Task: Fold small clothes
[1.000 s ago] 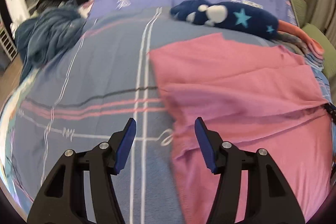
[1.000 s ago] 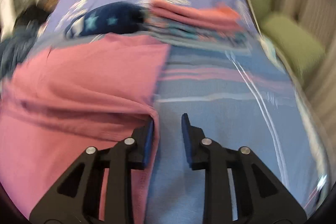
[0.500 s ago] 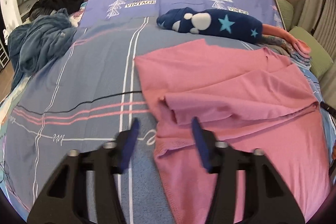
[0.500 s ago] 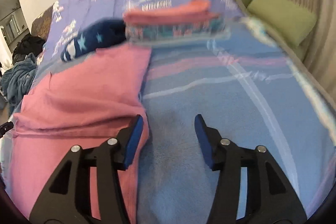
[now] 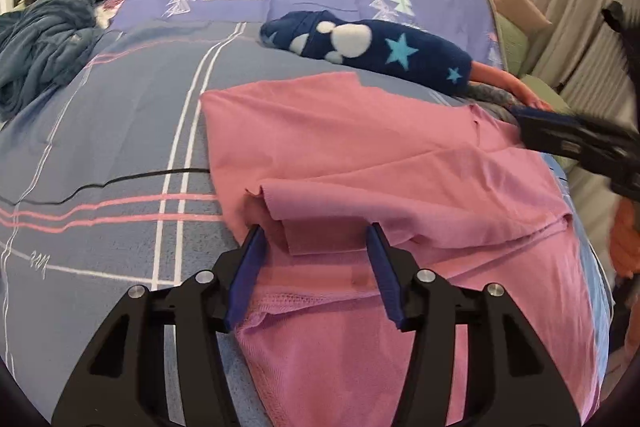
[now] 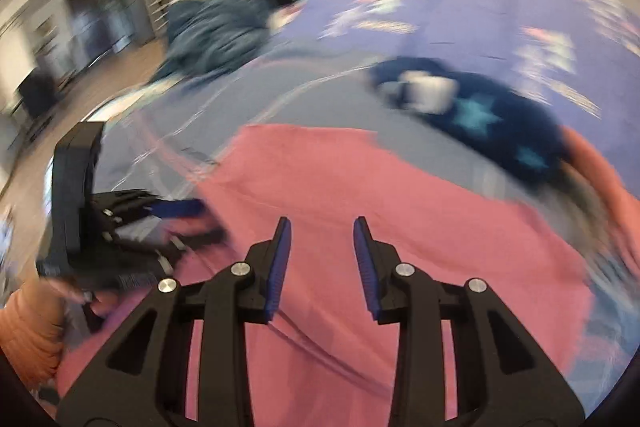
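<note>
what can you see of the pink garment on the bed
The pink garment is a soft knit lying spread on the striped bedcover, its lower part folded up into a loose band across the middle. A stitched hem shows near the left gripper, whose opening jaws straddle the fold's corner.

Even, soft daylight in both views, no hard shadows or glare; fisheye bending curves the striped grey-blue bed cover point(image 5: 120, 131) and darkens the corners. Left wrist view sharp, except a smeared black claw point(image 5: 576, 143) at its right edge. Right wrist view heavily motion-blurred: the pink knit garment point(image 6: 360, 187) and room streak.
</note>
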A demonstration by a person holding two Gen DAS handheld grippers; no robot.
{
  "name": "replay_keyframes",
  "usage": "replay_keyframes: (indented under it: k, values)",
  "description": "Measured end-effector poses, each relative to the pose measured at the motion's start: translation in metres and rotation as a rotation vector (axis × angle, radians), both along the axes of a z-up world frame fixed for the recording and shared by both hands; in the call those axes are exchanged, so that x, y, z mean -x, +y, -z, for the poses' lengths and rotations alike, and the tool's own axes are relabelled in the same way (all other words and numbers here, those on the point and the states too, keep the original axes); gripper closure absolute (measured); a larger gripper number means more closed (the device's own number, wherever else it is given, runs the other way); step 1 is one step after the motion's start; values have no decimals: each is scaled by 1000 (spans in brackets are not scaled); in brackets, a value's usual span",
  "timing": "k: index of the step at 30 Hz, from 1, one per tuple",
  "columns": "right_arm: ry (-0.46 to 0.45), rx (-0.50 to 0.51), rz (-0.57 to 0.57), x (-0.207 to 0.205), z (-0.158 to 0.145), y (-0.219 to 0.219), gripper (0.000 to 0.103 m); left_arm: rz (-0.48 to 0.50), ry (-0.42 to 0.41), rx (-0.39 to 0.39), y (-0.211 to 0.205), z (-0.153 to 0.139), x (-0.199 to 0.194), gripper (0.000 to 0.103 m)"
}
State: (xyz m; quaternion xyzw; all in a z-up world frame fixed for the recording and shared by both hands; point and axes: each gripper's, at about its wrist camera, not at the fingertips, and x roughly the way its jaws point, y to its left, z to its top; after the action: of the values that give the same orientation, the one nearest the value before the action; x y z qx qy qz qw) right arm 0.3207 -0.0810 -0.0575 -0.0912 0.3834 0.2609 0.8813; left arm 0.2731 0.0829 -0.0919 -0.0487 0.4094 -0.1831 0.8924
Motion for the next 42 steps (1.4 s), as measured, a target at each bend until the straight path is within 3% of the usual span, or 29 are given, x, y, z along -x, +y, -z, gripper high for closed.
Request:
replay_keyframes:
  k: [5, 6, 8, 12, 14, 15, 17, 21, 25, 26, 27, 28, 30, 33, 36, 39, 42]
  values:
    - [61, 134, -144, -34, 30, 76, 69, 14, 26, 135, 17, 5, -5, 51]
    - [85, 155, -164, -37, 37, 81, 69, 13, 27, 144, 19, 5, -5, 52]
    - [121, 201, -210, -38, 51, 88, 68, 20, 30, 146, 18, 5, -5, 64]
    - [99, 237, -238, -29, 59, 88, 65, 49, 28, 120, 13, 4, -4, 74]
    - [108, 224, -238, -30, 63, 88, 77, 54, 40, 117, 12, 7, -6, 76]
    - [114, 217, -244, -32, 64, 90, 99, 54, 44, 116, 12, 9, -7, 78]
    - [96, 211, -240, -31, 61, 90, 100, 41, 43, 119, 14, 8, -8, 98]
    - [31, 69, -150, -44, 30, 77, 100, 22, 32, 175, 25, 1, -6, 99]
    - [96, 71, -113, -67, 38, 74, 99, 35, 3, 178, 27, -7, -1, 98]
    - [113, 102, -113, -70, 47, 77, 98, 37, 1, 171, 26, -6, -1, 90]
    - [109, 129, -106, -70, 52, 78, 85, 33, 6, 156, 24, -4, -2, 81]
    - [90, 164, -85, -70, 56, 79, 72, 22, 17, 143, 23, 0, -4, 63]
    - [39, 169, -51, -65, 53, 75, 64, 26, 34, 160, 23, 3, -6, 59]
    - [-34, 135, -12, -50, 36, 60, 64, 12, 41, 201, 28, 4, -10, 58]
    - [-134, 187, -112, -9, 22, 57, 79, -31, 61, 251, 40, 5, -14, 60]
    - [-178, 279, -256, 28, 33, 76, 91, -143, 11, 315, 70, -9, -8, 60]
    - [-178, 320, -335, 40, 55, 102, 93, -229, -64, 343, 97, -22, 3, 61]
